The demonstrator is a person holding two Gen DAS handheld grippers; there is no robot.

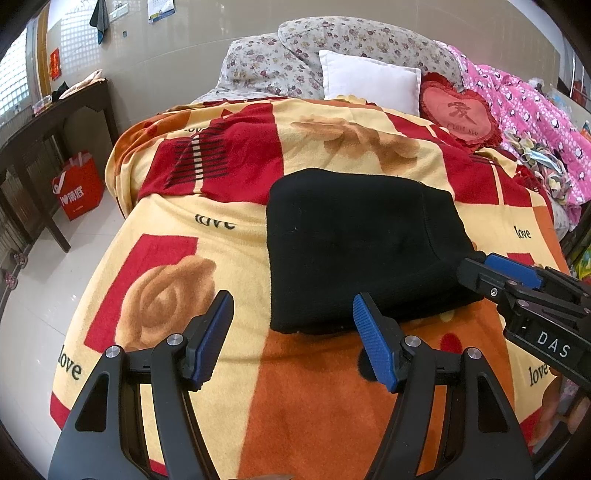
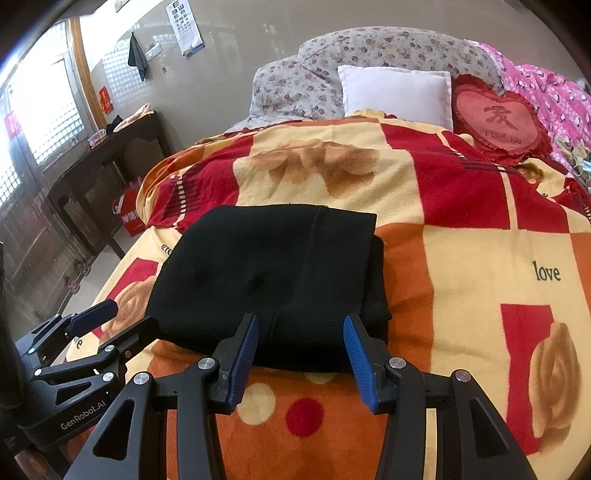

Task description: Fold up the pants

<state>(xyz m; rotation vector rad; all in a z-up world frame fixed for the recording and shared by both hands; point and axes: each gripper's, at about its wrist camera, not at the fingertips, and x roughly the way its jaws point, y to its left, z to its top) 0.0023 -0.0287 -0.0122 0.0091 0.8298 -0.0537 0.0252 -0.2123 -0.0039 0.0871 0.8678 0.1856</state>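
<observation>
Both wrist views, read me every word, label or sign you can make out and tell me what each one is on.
"love": printed repeatedly on the blanket.
"DAS": on the right gripper body.
"GenRobot.AI": on the left gripper body.
"I LOVE YOU", under a large Chinese character: on the heart cushion.
Eye chart on the wall: rows too small to read.
Red bag on the floor: logo text too blurred.
Red wall sign: unreadable.

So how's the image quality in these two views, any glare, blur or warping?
Left wrist: strong fisheye bowing, dark corners, window blown out, pants sharp but nearly detail-less black. Right wrist: same warping, window glare, wall reflections.
</observation>
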